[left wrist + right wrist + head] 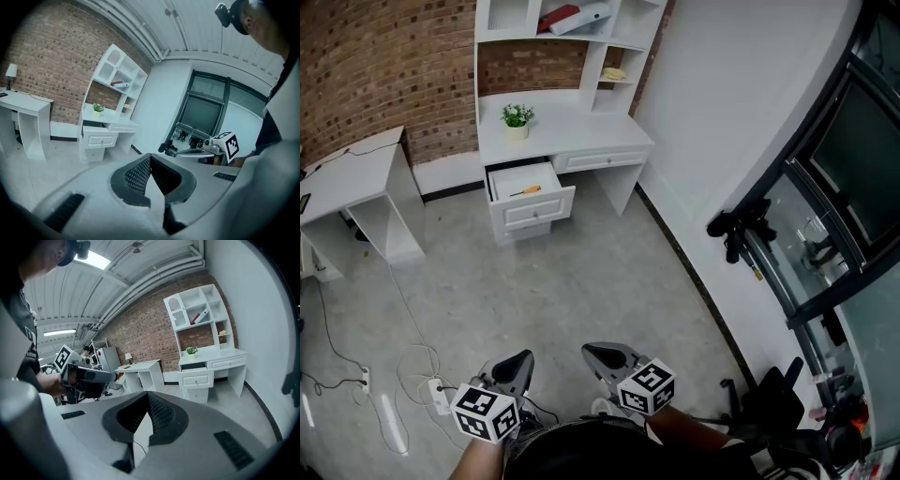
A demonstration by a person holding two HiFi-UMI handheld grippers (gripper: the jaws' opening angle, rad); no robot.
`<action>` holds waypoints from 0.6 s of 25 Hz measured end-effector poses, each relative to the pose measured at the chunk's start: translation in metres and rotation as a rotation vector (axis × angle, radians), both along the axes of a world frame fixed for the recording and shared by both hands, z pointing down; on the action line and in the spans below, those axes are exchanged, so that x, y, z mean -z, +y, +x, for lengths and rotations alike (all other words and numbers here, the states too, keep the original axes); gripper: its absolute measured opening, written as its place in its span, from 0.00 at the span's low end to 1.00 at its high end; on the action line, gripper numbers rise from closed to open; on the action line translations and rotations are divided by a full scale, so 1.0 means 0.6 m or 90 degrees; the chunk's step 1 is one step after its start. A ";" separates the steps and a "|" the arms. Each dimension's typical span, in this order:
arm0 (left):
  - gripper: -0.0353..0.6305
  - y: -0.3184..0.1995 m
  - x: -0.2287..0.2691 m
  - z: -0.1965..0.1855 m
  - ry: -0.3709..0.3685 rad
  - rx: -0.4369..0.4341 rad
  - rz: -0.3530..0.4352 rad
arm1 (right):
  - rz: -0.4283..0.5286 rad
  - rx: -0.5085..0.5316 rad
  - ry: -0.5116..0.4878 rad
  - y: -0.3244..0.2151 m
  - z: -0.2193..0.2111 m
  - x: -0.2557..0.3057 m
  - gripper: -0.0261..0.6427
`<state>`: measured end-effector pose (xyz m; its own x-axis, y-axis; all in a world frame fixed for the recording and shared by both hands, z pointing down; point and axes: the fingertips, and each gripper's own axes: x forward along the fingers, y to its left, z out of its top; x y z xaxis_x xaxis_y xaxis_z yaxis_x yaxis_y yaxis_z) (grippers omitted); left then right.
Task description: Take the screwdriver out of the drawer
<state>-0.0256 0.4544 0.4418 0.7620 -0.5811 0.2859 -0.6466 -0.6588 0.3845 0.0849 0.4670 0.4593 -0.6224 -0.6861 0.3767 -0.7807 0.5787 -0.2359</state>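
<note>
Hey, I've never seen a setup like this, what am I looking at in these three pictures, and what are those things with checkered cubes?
There is no robot: a person holds a grey two-jaw gripper in each hand. The head view is from a camera on the person's head, looking down; the left gripper and right gripper show at the bottom, with their marker cubes. The other two pictures come from cameras riding on each gripper, looking along its jaws. Both pairs of jaws are together, holding nothing. Across the floor, a white desk has its white drawer open, with an orange-handled screwdriver inside.
</note>
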 end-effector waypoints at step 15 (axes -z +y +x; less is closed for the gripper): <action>0.08 -0.077 0.015 -0.175 -0.011 -0.024 0.028 | 0.008 -0.048 0.024 -0.047 -0.140 0.001 0.05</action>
